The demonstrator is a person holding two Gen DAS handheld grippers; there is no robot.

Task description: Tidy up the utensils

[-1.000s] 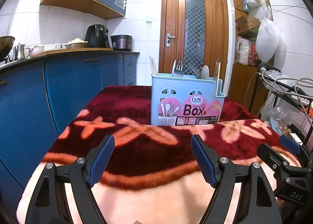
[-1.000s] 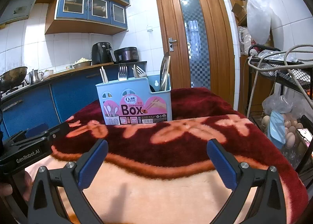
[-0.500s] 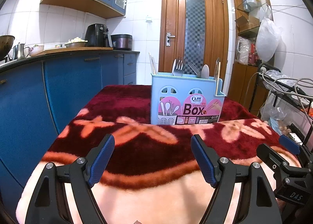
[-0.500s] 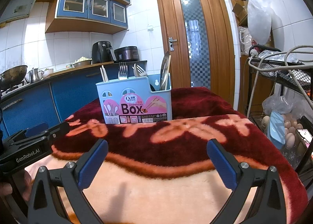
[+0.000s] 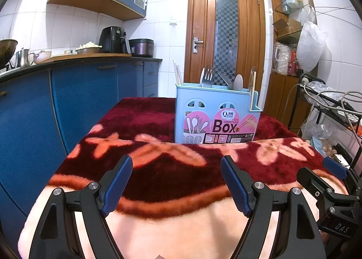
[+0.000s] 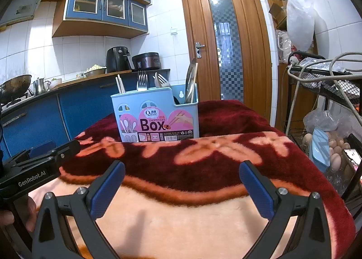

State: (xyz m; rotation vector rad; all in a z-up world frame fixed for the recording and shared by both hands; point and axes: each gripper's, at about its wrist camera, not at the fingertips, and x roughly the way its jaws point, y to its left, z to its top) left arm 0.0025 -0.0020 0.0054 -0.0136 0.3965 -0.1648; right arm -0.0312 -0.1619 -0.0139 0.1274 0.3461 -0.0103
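Observation:
A light blue utensil box with a pink "Box" label stands upright on a red and peach flowered blanket. Chopsticks, forks, a spoon and a flat wooden utensil stick up out of it. My left gripper is open and empty, well short of the box. My right gripper is also open and empty, at the blanket's near edge. Each gripper shows at the side of the other's view.
Blue kitchen cabinets with a worktop run along the left. A wooden door is behind the box. A black wire rack with cables, bags and eggs stands close on the right. A person's fingers hold the left gripper's handle.

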